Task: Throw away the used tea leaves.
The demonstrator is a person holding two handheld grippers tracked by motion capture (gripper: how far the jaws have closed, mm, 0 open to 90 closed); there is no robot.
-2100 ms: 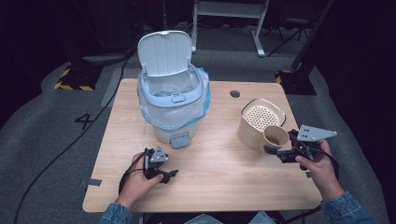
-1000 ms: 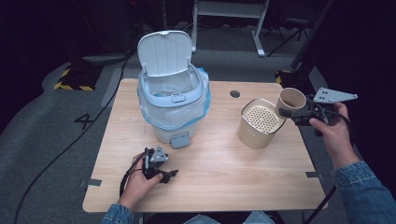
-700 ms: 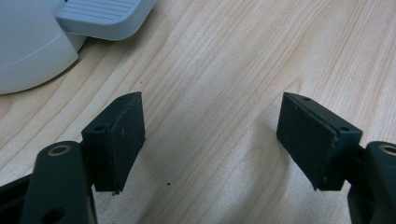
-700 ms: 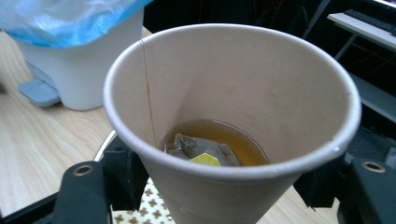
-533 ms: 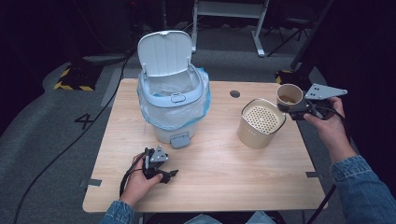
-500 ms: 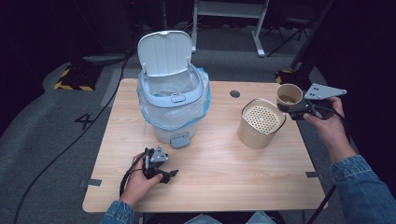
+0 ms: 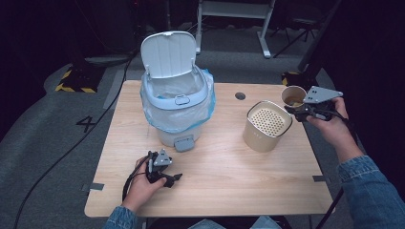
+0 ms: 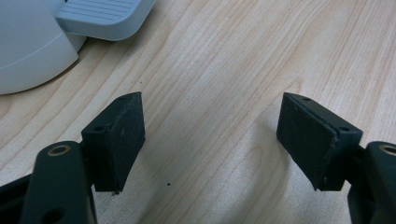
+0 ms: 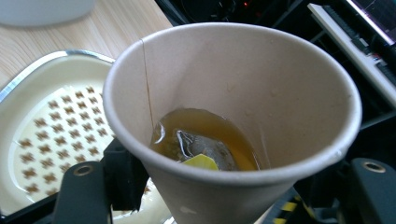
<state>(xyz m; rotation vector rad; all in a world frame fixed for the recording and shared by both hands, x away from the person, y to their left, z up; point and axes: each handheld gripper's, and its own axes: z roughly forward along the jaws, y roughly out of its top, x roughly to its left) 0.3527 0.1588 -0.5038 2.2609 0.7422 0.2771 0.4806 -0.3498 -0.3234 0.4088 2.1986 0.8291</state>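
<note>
A wooden table (image 7: 224, 162) carries a white pedal bin (image 7: 176, 102), lid raised and lined with a clear bag, and a cream canister (image 7: 266, 125) topped by a perforated strainer. Above the table's far right edge, just beside the canister, the right gripper (image 7: 297, 108) clamps a paper cup (image 9: 233, 121) holding amber liquid and what looks like a tea bag. The left gripper (image 8: 210, 140) rests on the table near the bin's pedal (image 8: 105, 16), jaws wide apart with nothing between them.

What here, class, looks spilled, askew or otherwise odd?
Nothing is spilled. The paper cup, clamped in the right tongs, is tilted beside the strainer pot, brown liquid and a tea bag pooled low inside.
</note>
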